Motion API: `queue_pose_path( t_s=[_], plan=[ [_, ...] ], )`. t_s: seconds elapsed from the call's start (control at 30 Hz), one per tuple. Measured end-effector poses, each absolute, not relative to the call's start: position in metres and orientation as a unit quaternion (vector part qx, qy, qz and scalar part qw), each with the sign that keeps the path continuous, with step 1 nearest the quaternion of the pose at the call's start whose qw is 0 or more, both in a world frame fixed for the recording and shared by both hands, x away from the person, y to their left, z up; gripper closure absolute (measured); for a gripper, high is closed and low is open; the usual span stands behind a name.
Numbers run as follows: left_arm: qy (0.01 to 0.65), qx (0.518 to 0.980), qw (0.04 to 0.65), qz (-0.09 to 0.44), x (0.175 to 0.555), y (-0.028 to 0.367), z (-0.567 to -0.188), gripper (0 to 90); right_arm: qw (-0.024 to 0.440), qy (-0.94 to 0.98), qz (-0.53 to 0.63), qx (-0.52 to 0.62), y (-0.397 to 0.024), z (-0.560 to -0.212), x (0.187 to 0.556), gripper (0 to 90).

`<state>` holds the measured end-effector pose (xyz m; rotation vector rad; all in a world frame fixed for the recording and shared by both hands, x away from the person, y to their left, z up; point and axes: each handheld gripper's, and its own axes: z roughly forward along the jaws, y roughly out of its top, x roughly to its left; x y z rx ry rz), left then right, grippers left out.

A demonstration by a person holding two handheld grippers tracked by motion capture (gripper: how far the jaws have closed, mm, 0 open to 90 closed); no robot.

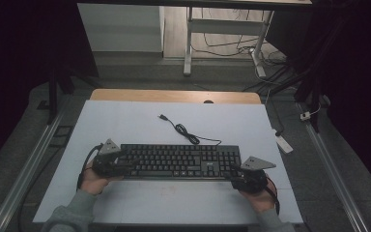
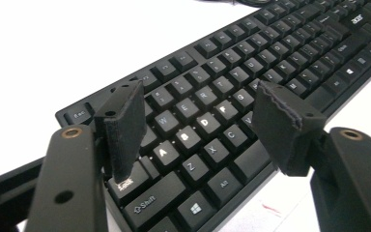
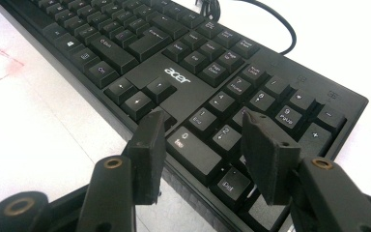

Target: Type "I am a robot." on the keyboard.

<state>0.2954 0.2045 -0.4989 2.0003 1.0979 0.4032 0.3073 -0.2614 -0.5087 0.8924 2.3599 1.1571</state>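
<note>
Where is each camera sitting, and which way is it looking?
High view: above the person's side, looking down on the table; forearms, hands, left gripper, right gripper.
Left gripper view: rides the left gripper, over letter keys.
Right gripper view: rides the right gripper, over number keys.
Shared: all views show the keyboard.

The high view was dim and grainy, its left and right edges sunk in near-black, with only the pale table (image 1: 125,125) and the floor in the upper middle of the frame catching soft light. Both gripper views were far brighter: the table surface was blown out to featureless white in the upper left of the left gripper view and the upper right of the right gripper view. The keyboard (image 2: 232,82) looked sharp mid-frame, its letters glowing slightly, while the near claw arms along the bottom edge were soft.
</note>
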Motion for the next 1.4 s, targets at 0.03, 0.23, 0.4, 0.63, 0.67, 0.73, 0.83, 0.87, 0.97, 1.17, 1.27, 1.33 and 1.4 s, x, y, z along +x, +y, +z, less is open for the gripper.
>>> queue_pose_path(
  t_s=[0.03, 0.23, 0.4, 0.63, 0.67, 0.73, 0.83, 0.87, 0.97, 1.17, 1.27, 1.33, 1.4],
  plan=[
    [0.435, 0.790, 0.400, 0.160, 0.296, 0.206, -0.499, 38.7, 0.182, 0.836, 0.410, 0.316, -0.261, -0.509, 0.307, 51.3],
    [0.445, 0.783, 0.404, 0.160, 0.297, 0.212, -0.500, 44.6, 0.182, 0.837, 0.407, 0.316, -0.261, -0.509, 0.307, 51.3],
    [0.451, 0.778, 0.408, 0.158, 0.298, 0.215, -0.500, 54.6, 0.183, 0.837, 0.407, 0.316, -0.262, -0.509, 0.307, 51.3],
    [0.454, 0.784, 0.400, 0.140, 0.300, 0.220, -0.503, 83.6, 0.185, 0.837, 0.406, 0.317, -0.262, -0.509, 0.307, 51.3],
    [0.454, 0.787, 0.394, 0.138, 0.301, 0.220, -0.504, 86.9, 0.185, 0.837, 0.406, 0.317, -0.262, -0.509, 0.307, 51.3],
    [0.451, 0.794, 0.388, 0.130, 0.301, 0.219, -0.506, 89.0, 0.185, 0.838, 0.405, 0.317, -0.262, -0.509, 0.307, 51.2],
    [0.449, 0.799, 0.380, 0.127, 0.302, 0.216, -0.508, 89.1, 0.185, 0.838, 0.404, 0.318, -0.262, -0.510, 0.308, 51.0],
    [0.448, 0.800, 0.378, 0.126, 0.302, 0.215, -0.508, 89.2, 0.185, 0.838, 0.404, 0.318, -0.262, -0.510, 0.308, 51.0],
    [0.445, 0.806, 0.367, 0.131, 0.303, 0.211, -0.511, 89.1, 0.186, 0.837, 0.404, 0.318, -0.262, -0.509, 0.307, 51.0],
    [0.449, 0.812, 0.347, 0.134, 0.309, 0.204, -0.517, 89.1, 0.187, 0.837, 0.405, 0.316, -0.261, -0.510, 0.308, 51.0],
    [0.449, 0.816, 0.337, 0.137, 0.311, 0.202, -0.519, 89.1, 0.188, 0.837, 0.403, 0.318, -0.262, -0.510, 0.308, 50.9],
    [0.449, 0.818, 0.333, 0.138, 0.311, 0.202, -0.520, 89.1, 0.188, 0.837, 0.403, 0.318, -0.262, -0.510, 0.308, 50.9],
    [0.450, 0.817, 0.334, 0.138, 0.311, 0.202, -0.520, 89.1, 0.188, 0.837, 0.403, 0.318, -0.262, -0.509, 0.308, 50.9]
  ],
)
